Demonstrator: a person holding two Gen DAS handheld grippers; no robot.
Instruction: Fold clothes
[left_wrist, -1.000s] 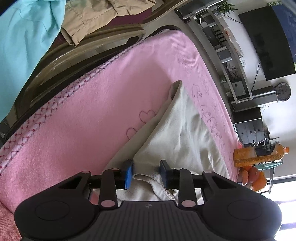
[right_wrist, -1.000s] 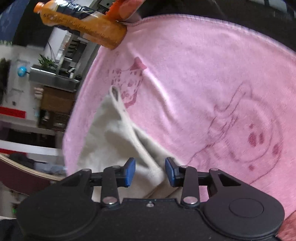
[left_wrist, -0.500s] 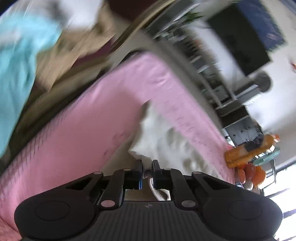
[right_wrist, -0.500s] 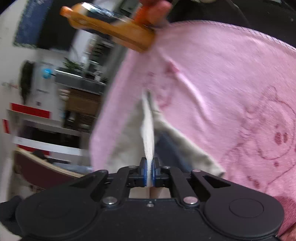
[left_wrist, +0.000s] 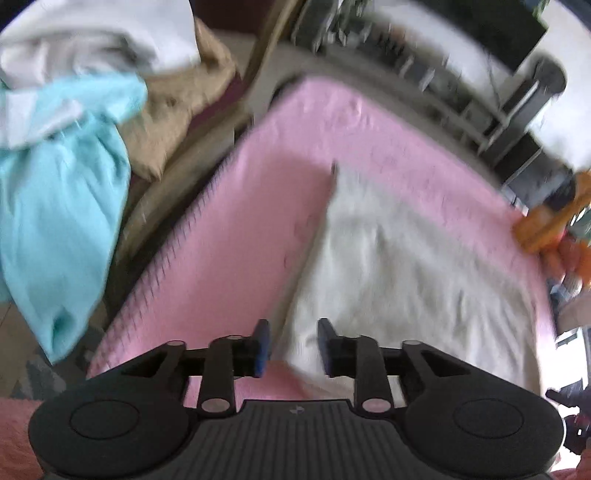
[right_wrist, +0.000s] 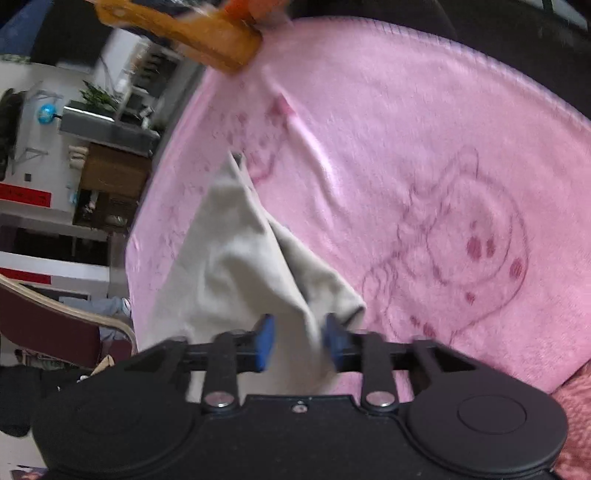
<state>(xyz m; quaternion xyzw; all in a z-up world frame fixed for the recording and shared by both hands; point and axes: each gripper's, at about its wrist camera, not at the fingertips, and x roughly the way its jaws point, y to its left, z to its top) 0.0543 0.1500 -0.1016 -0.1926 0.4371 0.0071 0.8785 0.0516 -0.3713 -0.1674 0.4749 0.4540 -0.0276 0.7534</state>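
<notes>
A cream garment (left_wrist: 406, 266) lies spread on a pink blanket (left_wrist: 258, 221) in the left wrist view. My left gripper (left_wrist: 291, 345) hovers over its near left edge. Its jaws are opening, and the cloth lies below them, untouched by the blue pads. In the right wrist view the same cream garment (right_wrist: 236, 258) lies bunched on the pink blanket (right_wrist: 406, 147), with a raised fold running up between the jaws of my right gripper (right_wrist: 297, 343). Those jaws are opening too, and the pads stand apart from the fold.
A turquoise garment (left_wrist: 62, 203), a tan one (left_wrist: 177, 110) and a white cloth (left_wrist: 92, 33) are piled on a chair to the left. An orange bottle (right_wrist: 192, 33) lies at the blanket's far edge. Shelves and furniture stand beyond. A dark red chair (right_wrist: 55, 321) is at the left.
Both grippers closed on the cream garment half a second ago and have now opened again. The left view has lifted and rolled. The garment lies flatter and wider than before.
</notes>
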